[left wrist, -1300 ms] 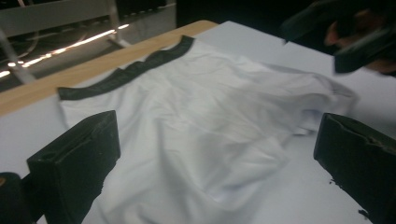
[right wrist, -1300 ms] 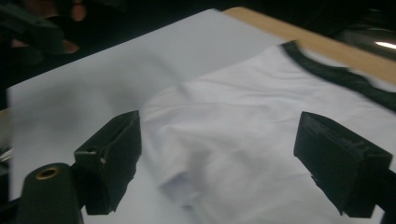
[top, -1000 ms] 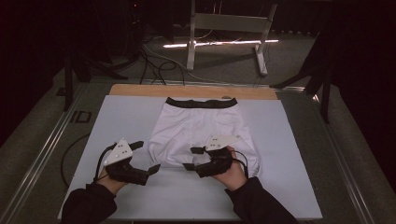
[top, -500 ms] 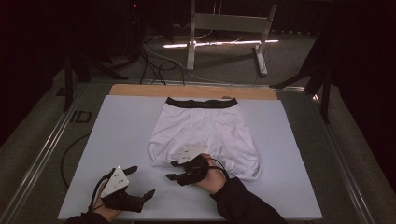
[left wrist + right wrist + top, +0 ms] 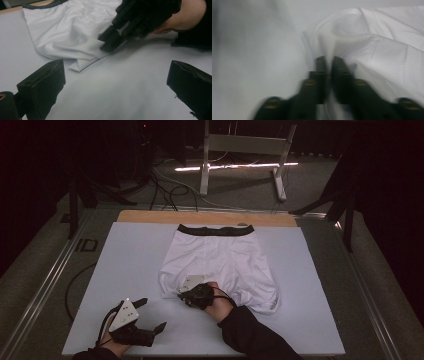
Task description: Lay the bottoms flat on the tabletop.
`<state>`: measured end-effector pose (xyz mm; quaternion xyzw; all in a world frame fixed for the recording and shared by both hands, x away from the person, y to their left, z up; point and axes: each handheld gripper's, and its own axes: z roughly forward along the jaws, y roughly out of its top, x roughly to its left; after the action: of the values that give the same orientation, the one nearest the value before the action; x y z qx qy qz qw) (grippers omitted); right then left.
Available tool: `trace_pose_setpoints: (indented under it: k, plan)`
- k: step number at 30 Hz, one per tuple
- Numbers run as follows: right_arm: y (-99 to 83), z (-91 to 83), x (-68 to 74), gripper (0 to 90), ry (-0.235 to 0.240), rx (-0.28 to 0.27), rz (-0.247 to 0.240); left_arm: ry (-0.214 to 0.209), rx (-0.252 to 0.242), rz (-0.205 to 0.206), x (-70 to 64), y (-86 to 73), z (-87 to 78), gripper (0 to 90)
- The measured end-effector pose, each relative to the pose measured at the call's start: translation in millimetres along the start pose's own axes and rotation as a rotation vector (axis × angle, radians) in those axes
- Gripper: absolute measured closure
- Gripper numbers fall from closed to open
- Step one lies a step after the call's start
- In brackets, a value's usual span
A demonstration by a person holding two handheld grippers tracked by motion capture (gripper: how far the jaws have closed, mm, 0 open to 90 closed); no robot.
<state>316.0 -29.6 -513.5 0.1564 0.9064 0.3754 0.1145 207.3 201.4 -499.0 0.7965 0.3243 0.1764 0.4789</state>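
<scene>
Lay flat at frame centre on the white table (image 5: pixel 125 270): white boxer briefs (image 5: pixel 225 260), long axis running up-frame, black waistband (image 5: pixel 216 229) toward the top, leg hems toward the bottom. Pinched a fold of the lower-left leg hem (image 5: pixel 96 53) with the right gripper (image 5: pixel 186 296), jaws pressed together on cloth. Rested lower left on bare table, well apart from the briefs: left gripper (image 5: pixel 152 316), jaws spread.
</scene>
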Motion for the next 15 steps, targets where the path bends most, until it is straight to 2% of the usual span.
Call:
trace_pose_setpoints:
  k: [1,4,5,8,12,15]
  plan:
    - [1.3,-2.4,-1.3,87.6,0.012,-0.011,0.014,-0.007,0.0,-0.002,0.6,0.2,-0.3,2.9]
    - [2.9,-6.0,-3.6,88.5,0.014,-0.022,-0.012,-0.005,-0.007,-0.006,1.8,0.5,-0.3,3.2]
    - [5.7,-12.4,-5.9,88.6,0.03,-0.041,0.019,-0.005,-0.009,-0.017,3.4,0.8,0.4,3.6]
    - [7.9,-18.5,-8.7,88.6,0.036,-0.057,0.009,-0.006,0.006,-0.024,4.8,1.3,1.8,4.5]
    - [13.9,-30.4,-19.6,88.6,0.019,-0.092,0.045,-0.005,0.011,-0.02,4.5,1.9,2.7,4.7]
    - [16.7,-35.6,-28.4,88.6,0.027,-0.113,0.062,-0.004,0.008,-0.018,4.6,2.1,2.2,4.7]
